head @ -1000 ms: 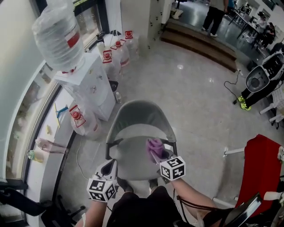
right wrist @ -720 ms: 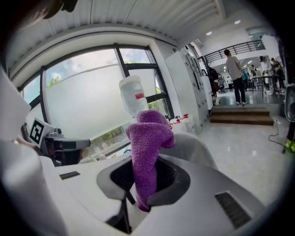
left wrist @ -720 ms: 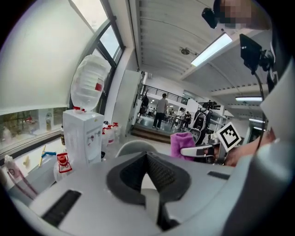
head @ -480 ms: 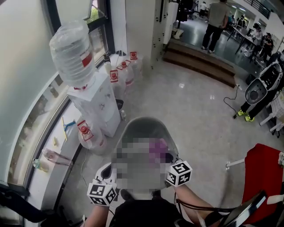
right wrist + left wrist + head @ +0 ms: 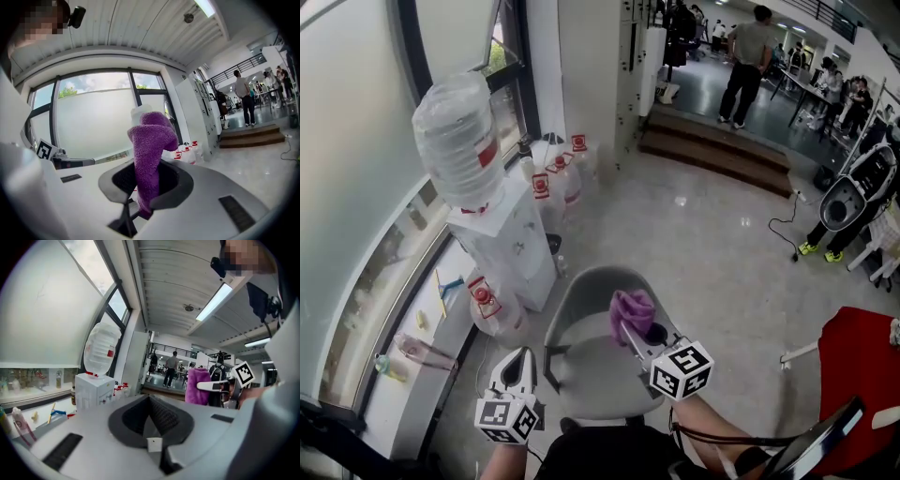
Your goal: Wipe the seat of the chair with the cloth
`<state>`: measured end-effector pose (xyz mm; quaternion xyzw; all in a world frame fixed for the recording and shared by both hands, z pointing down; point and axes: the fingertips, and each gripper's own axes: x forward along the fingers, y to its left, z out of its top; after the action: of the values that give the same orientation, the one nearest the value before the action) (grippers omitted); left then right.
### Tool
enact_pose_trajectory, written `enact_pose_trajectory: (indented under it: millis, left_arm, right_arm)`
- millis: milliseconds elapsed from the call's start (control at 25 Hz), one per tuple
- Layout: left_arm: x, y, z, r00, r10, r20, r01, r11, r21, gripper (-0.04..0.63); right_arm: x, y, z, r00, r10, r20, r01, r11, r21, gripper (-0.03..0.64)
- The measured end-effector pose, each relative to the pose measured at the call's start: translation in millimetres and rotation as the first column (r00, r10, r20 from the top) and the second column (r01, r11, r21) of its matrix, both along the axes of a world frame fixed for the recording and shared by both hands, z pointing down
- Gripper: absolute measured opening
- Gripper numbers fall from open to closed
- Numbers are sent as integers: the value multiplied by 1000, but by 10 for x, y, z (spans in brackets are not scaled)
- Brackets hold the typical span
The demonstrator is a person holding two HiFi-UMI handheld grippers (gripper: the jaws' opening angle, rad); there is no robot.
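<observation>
The cloth (image 5: 631,308), purple, is clamped in the right tongs (image 5: 627,327) above the chair (image 5: 591,370); the left tongs (image 5: 517,364) are clenched, empty.

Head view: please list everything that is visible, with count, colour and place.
chair: one, grey, centre, before the person
cloth: one, purple, held over the chair
water dispenser: one, white, left of chair, clear bottle on top
spare water bottles: several, clear with red labels, floor by dispenser
steps: one flight, brown, upper centre
people: several, far background
red object: one, right edge
left gripper: one, white, shut, empty, lower left
right gripper: one, white, shut on cloth
</observation>
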<state>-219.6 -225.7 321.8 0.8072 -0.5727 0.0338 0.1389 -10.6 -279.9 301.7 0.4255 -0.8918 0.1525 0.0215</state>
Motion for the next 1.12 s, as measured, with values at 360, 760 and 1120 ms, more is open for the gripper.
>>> enact_pose_trajectory:
  millis: [360, 760, 1120]
  left_arm:
    - [-97, 71, -402, 999, -40, -32, 42, 997, 72, 6]
    - [122, 112, -553, 1000, 0, -13, 1, 995, 103, 5]
    - [172, 99, -539, 1000, -9, -26, 12, 995, 99, 6]
  right_arm:
    - [-2, 178, -448, 1000, -26, -7, 27, 994, 106, 71]
    - [155, 283, -521, 1000, -7, -14, 9, 994, 113, 67]
    - [237, 268, -553, 1000, -2, -14, 3, 993, 118, 66]
